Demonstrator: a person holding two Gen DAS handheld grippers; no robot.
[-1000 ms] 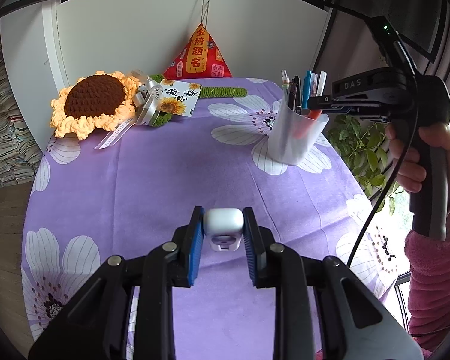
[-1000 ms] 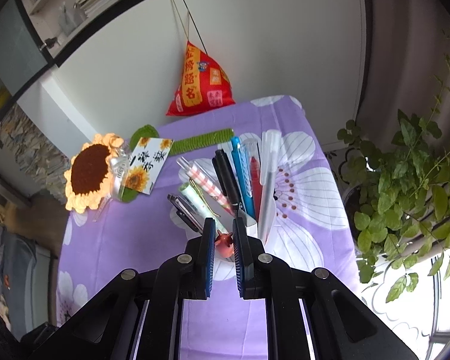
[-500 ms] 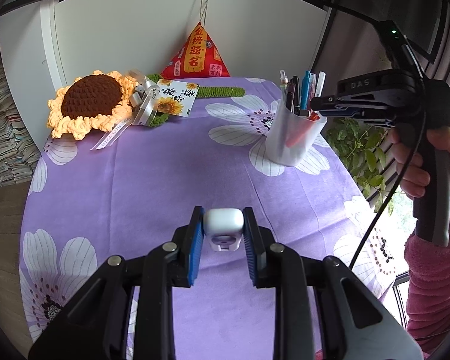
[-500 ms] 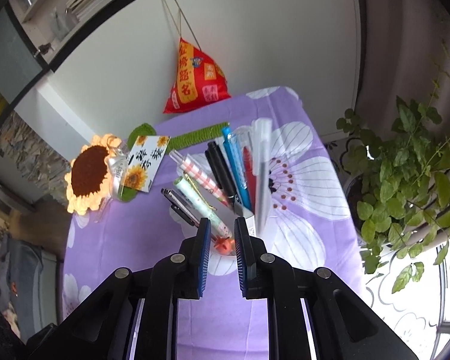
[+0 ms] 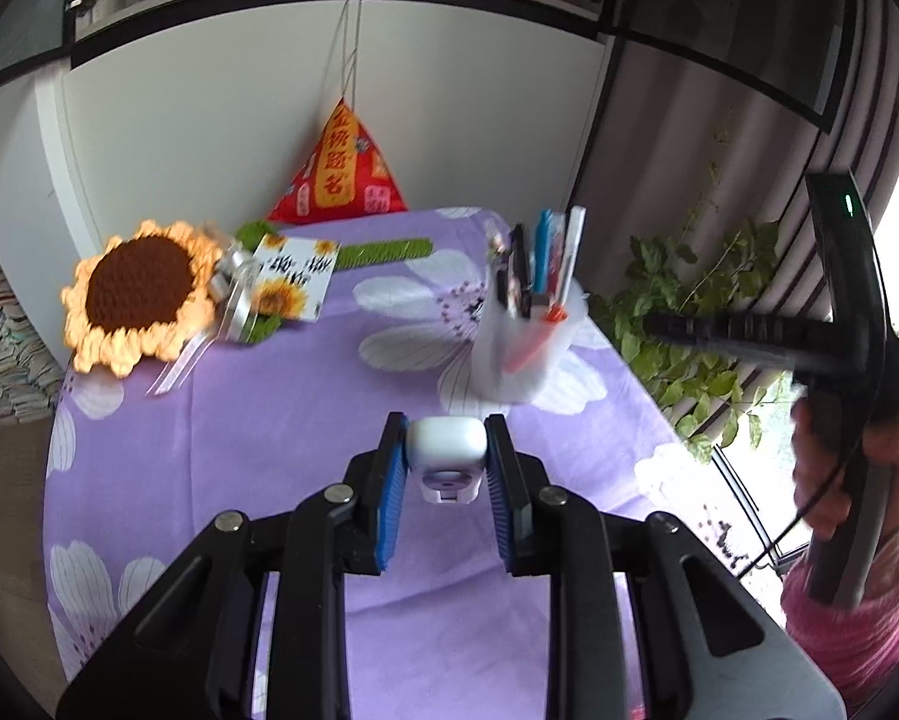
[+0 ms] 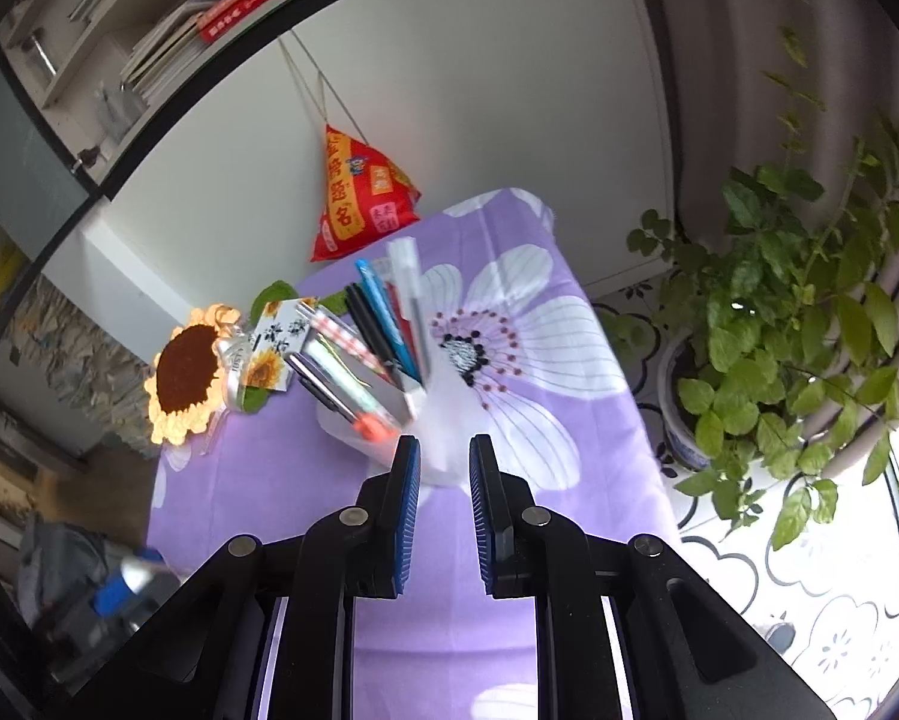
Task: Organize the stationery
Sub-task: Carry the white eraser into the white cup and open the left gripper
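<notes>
Crochet sunflower [image 5: 140, 294] at bench [image 5: 269, 420] far-left corner, flower card [image 5: 290, 285] beside it; red triangular pouch [image 5: 344, 177] hangs on wall; potted plant [image 6: 779, 324] right of bench.

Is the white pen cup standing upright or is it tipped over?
Upright. The pen cup stands on its base on the purple tablecloth, mouth up, with the pens sticking out of the top.

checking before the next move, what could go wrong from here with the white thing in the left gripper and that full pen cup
The left gripper pinches the small white item only near its fingertips; it could slip out and drop onto the purple cloth. The pen cup is already crowded, so adding anything might jostle the pens or tip it. The empty right gripper hangs close above the cup and could knock it.
</notes>
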